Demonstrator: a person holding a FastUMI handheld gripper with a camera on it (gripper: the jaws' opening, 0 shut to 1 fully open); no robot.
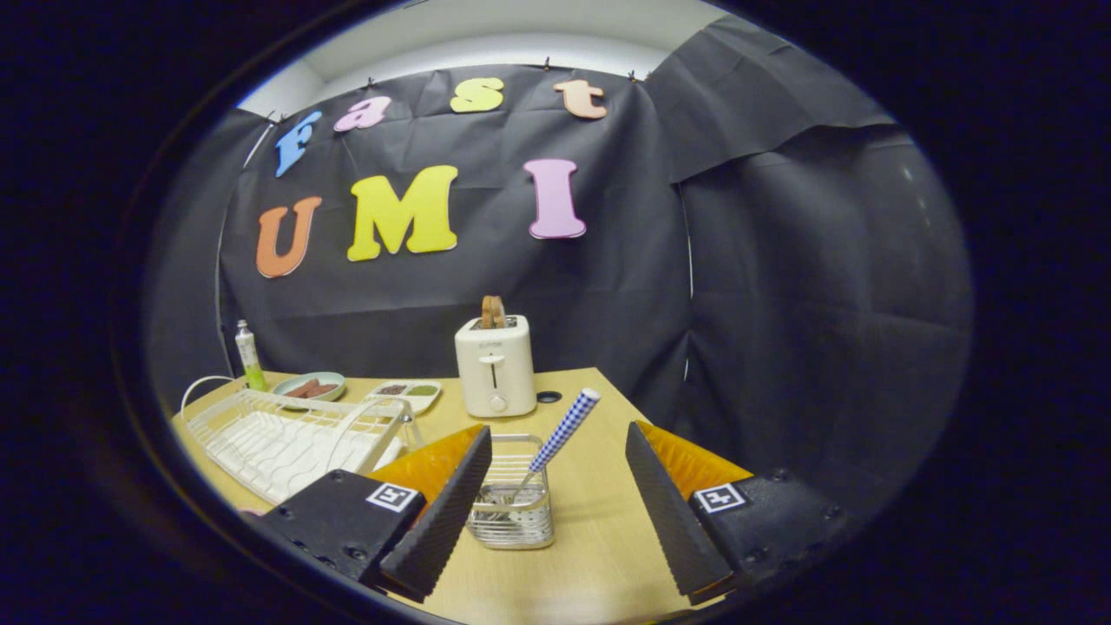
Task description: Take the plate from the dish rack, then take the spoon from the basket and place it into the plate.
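Observation:
My gripper (pixel 558 432) is open, with its fingers spread wide above the wooden table (pixel 599 555). A small wire basket (pixel 512 512) stands on the table between the fingers, closer to the left one. A spoon with a blue-and-white checked handle (pixel 562 431) leans in it, its handle pointing up and to the right. The fingers touch neither the basket nor the spoon. The white wire dish rack (pixel 286 438) lies to the left of the left finger, and I make out no plate in the part I see. A pinkish edge (pixel 250 512) peeks out by the left finger's base, too little to identify.
A white toaster (pixel 496 369) with toast in its slot stands beyond the basket. A black ring (pixel 548 397) lies beside it. Behind the rack are a dish of food (pixel 310 384), a divided tray (pixel 404 392) and a green tube (pixel 250 356). The table's right edge runs close to the right finger.

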